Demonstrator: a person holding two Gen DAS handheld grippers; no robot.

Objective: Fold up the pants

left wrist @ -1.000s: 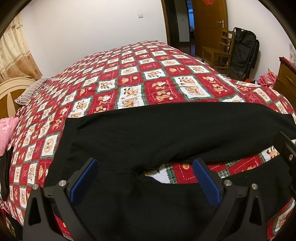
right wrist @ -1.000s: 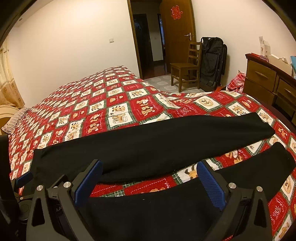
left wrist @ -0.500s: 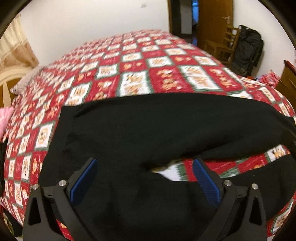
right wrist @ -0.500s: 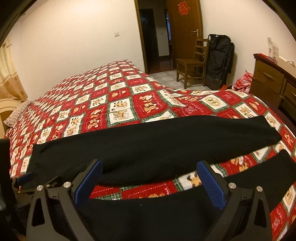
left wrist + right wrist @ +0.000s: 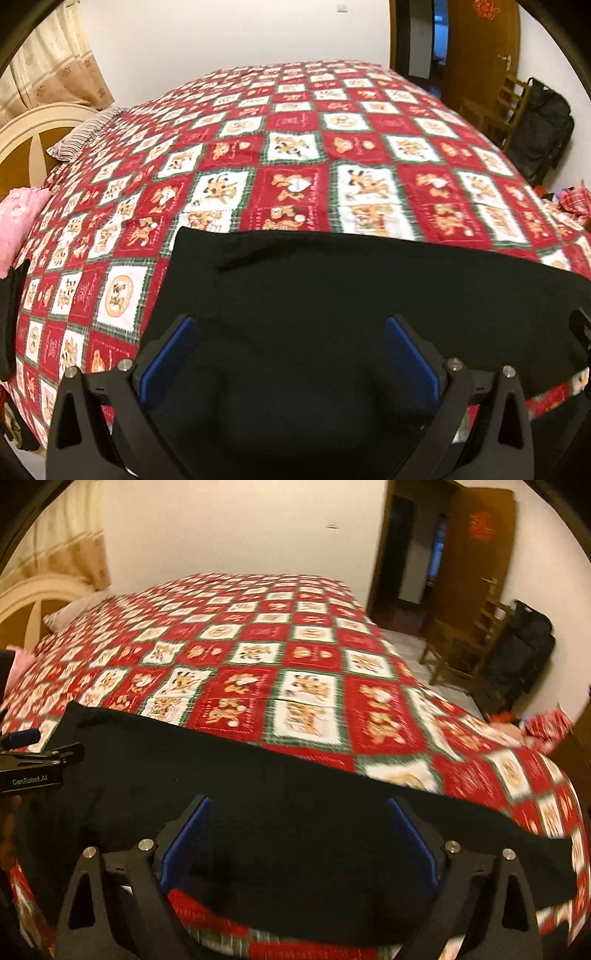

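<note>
Black pants [image 5: 332, 288] lie flat across the near side of the bed, waist end at the left, legs running right. My left gripper [image 5: 290, 354] hovers over the waist part, its blue pads [image 5: 166, 358] wide apart and open with only flat cloth under them. My right gripper [image 5: 299, 843] hangs over the far leg of the pants [image 5: 258, 786]. Its jaws are closing a little, cloth lies beneath the gap, and the pads press on nothing. The left gripper [image 5: 59, 742] shows at the left edge of the right wrist view.
The bed carries a red, white and green patchwork quilt [image 5: 295, 147]. A cream headboard [image 5: 33, 125], a striped pillow [image 5: 85, 133] and a pink pillow [image 5: 18, 225] are at the left. A wooden chair [image 5: 465, 646], a black bag [image 5: 524, 653] and an open doorway [image 5: 406, 550] stand at the right.
Both grippers have slid left along the pants toward the waist and dipped closer. The quilt gap between the legs has left the left view. The right view has tilted and its jaws narrowed slightly.
</note>
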